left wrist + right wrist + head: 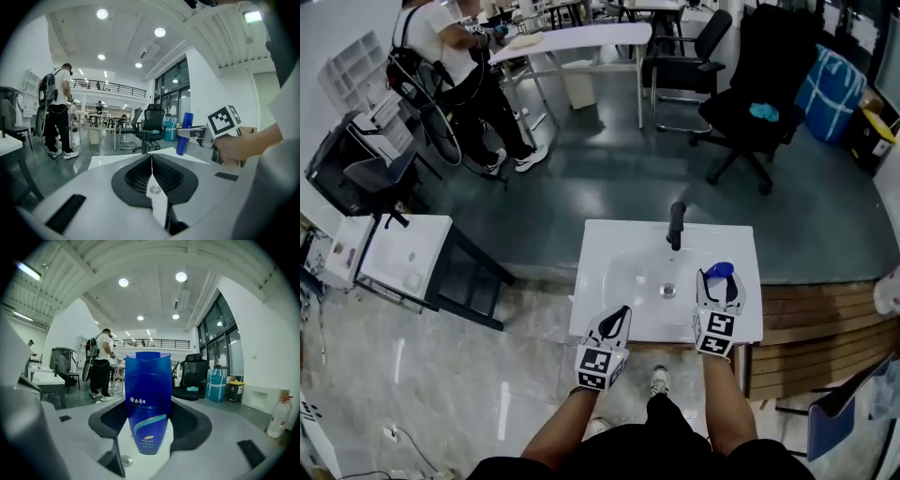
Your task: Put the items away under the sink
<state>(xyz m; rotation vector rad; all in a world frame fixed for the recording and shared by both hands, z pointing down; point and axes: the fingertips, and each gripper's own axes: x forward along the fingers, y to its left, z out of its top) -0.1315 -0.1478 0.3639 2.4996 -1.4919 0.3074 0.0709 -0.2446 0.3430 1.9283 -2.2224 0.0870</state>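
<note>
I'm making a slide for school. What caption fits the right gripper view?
Right gripper clamped on a blue bottle, with a black office chair behind.

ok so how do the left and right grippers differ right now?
Left gripper: fingers shut together, nothing between them. Right gripper: fingers closed on a blue bottle.
In the head view the left gripper sits at the front edge of the white sink, while the right gripper reaches further in over its right side.
Both carry a marker cube and point away from the person.
</note>
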